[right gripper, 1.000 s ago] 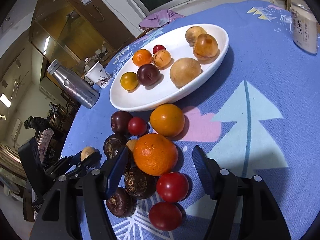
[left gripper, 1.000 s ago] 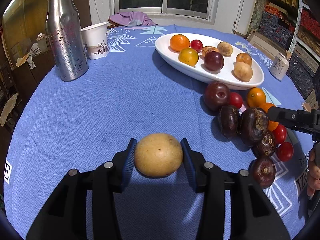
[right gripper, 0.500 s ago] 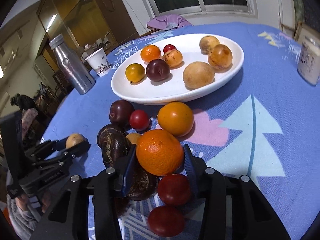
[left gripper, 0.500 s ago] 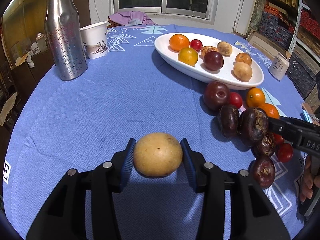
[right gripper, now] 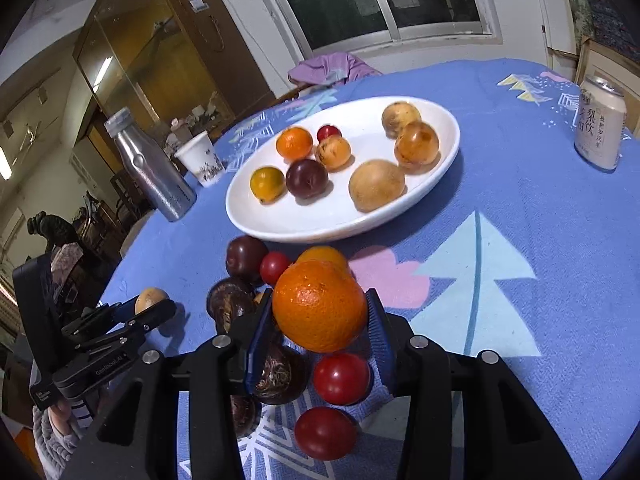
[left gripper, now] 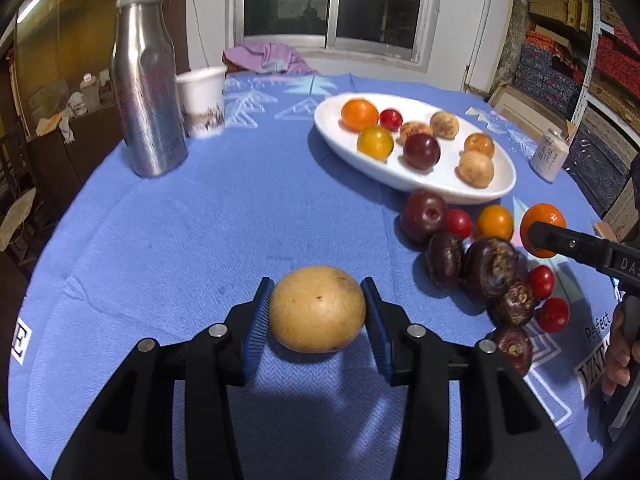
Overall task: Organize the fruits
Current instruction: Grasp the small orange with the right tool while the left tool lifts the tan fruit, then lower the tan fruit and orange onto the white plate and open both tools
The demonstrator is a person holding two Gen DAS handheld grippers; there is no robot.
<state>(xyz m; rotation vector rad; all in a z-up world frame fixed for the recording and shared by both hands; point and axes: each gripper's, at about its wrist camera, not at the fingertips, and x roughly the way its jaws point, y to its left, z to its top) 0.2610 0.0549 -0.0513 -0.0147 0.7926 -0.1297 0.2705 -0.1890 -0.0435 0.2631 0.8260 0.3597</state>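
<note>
1. The plate (right gripper: 448, 168) lies ahead of the right gripper (right gripper: 320, 320), fruit in it.
2. Loose fruits (right gripper: 340, 378) lie on the tablecloth (right gripper: 540, 220) under that gripper.
3. The bottle (left gripper: 146, 80) and cup (left gripper: 202, 100) stand ahead-left of the left gripper (left gripper: 318, 312).
4. The can (right gripper: 600, 124) stands ahead-right of the right gripper.

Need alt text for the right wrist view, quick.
The right gripper clamps a large orange above loose tomatoes and dark fruits on a blue tablecloth. Beyond sits a white oval plate holding eight fruits.
</note>
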